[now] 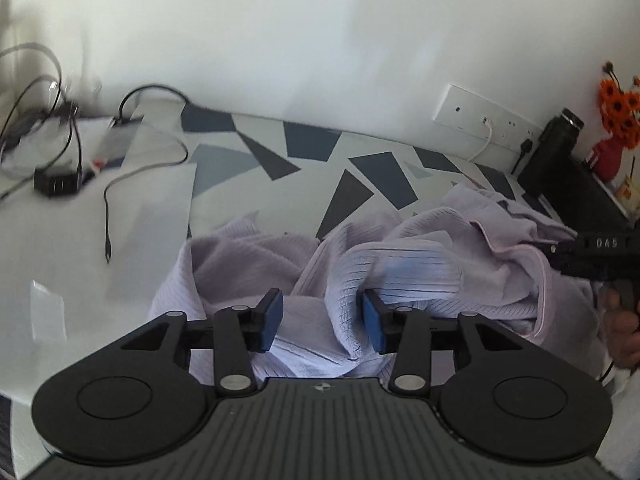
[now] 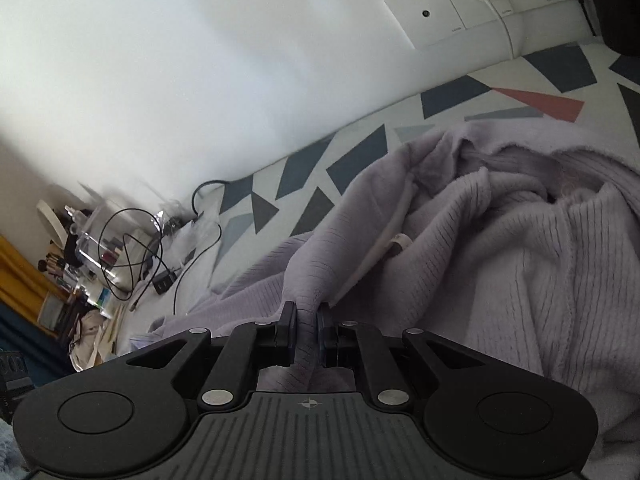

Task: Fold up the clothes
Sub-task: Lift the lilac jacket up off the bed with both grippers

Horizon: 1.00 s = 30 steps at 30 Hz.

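A crumpled lilac ribbed garment [image 1: 420,264] lies on a surface covered with a triangle-patterned sheet [image 1: 312,160]. My left gripper [image 1: 322,322] hovers over the garment's near part, open. A raised fold of the cloth stands between its blue pads [image 1: 374,324], against the right one only. My right gripper [image 2: 307,332] is shut on a bunched fold of the same garment [image 2: 520,260], with the cloth pinched tight between its fingers. In the left wrist view, the right gripper [image 1: 592,256] reaches in from the right edge, and a hand [image 1: 624,332] holds it.
Black cables and a small black hub [image 1: 56,184] lie at the far left. A white socket panel [image 1: 488,120] with a plugged-in white lead is on the wall. A black bottle [image 1: 556,144] and orange flowers [image 1: 618,108] stand at the far right. Cluttered desk items [image 2: 80,272] sit left.
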### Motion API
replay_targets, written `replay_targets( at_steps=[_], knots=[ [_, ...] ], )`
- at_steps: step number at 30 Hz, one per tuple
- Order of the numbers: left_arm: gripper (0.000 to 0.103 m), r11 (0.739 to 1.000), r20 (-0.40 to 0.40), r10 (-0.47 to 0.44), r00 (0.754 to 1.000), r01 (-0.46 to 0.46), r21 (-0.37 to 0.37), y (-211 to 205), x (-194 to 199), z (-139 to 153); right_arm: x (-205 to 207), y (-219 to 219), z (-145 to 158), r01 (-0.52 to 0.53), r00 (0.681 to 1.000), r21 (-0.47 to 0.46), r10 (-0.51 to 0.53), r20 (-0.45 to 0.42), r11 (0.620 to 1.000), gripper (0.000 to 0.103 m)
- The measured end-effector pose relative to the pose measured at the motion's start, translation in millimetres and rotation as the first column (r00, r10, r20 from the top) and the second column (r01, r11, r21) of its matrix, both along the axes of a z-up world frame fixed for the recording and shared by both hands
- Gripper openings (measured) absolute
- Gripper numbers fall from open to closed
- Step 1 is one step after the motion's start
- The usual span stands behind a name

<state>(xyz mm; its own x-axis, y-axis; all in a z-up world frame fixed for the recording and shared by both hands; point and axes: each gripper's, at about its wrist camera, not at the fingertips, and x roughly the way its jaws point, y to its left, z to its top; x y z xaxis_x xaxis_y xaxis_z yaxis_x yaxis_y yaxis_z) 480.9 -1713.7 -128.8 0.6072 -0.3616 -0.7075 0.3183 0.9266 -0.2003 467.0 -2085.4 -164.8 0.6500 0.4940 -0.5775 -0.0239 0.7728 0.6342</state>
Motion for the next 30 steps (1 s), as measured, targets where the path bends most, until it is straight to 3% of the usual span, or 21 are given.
replay_targets(
  at_steps=[3, 7, 10, 12, 14, 15, 16, 17, 20, 24, 27, 30],
  knots=[
    [0.045, 0.997, -0.01, -0.062, 0.998, 0.062, 0.049, -10.1, 8.8, -5.6, 8.1, 2.3, 14.5, -0.015, 0.999, 0.003, 0.015, 0.04, 1.0, 0.009],
    [0.028, 0.997, -0.049, -0.073, 0.996, 0.074, 0.013, -14.3, 7.8, -14.6, 16.5, 4.2, 36.1, -0.032, 0.995, 0.0, 0.032, 0.092, 0.999, 0.009],
    [0.029, 0.997, -0.067, -0.071, 0.995, 0.07, -0.017, -17.3, 5.4, -19.3, 19.1, 0.3, 53.5, -0.012, 0.989, 0.018, 0.01, 0.146, 1.0, 0.009],
    [0.037, 0.998, -0.078, -0.056, 0.995, 0.053, -0.035, -19.1, 5.4, -23.0, 21.5, -2.9, 66.1, 0.0, 0.983, 0.037, -0.007, 0.185, 0.999, 0.009],
    [0.037, 0.998, -0.078, -0.039, 0.996, 0.036, -0.049, -20.7, 6.0, -25.2, 24.9, -4.5, 74.9, -0.006, 0.978, 0.047, -0.004, 0.211, 0.999, 0.009],
    [0.033, 0.998, -0.07, -0.037, 0.997, 0.033, -0.048, -21.5, 6.0, -23.2, 26.6, -5.2, 79.2, -0.009, 0.975, 0.052, -0.003, 0.223, 0.999, 0.009],
    [0.013, 0.998, -0.062, -0.034, 0.998, 0.031, -0.047, -22.2, 6.1, -21.2, 27.8, -4.4, 81.8, -0.012, 0.973, 0.043, 0.002, 0.229, 0.999, 0.009],
    [0.011, 0.999, -0.05, -0.03, 0.998, 0.028, -0.043, -22.8, 5.9, -18.3, 29.1, -3.5, 84.3, -0.014, 0.972, 0.033, 0.006, 0.235, 0.999, 0.009],
    [0.009, 1.0, 0.063, 0.011, 0.998, -0.012, 0.004, -20.5, 2.4, 10.6, 30.8, -5.6, 88.5, 0.001, 0.972, 0.057, -0.014, 0.234, 0.998, 0.009],
    [0.009, 0.994, 0.213, 0.088, 0.973, -0.073, -0.076, -5.8, -2.1, 66.4, 28.4, -14.1, 104.9, 0.011, 0.961, 0.089, -0.035, 0.275, 0.996, 0.009],
    [0.008, 0.985, 0.356, 0.137, 0.925, -0.088, -0.15, -1.3, -12.3, 109.7, 24.2, -20.6, 126.0, 0.012, 0.933, 0.131, -0.058, 0.355, 0.991, 0.009],
    [0.008, 0.985, 0.458, 0.144, 0.877, -0.081, -0.154, -5.9, -12.2, 133.6, 24.1, -24.9, 147.4, -0.004, 0.893, 0.171, -0.074, 0.444, 0.985, 0.009]
  ],
)
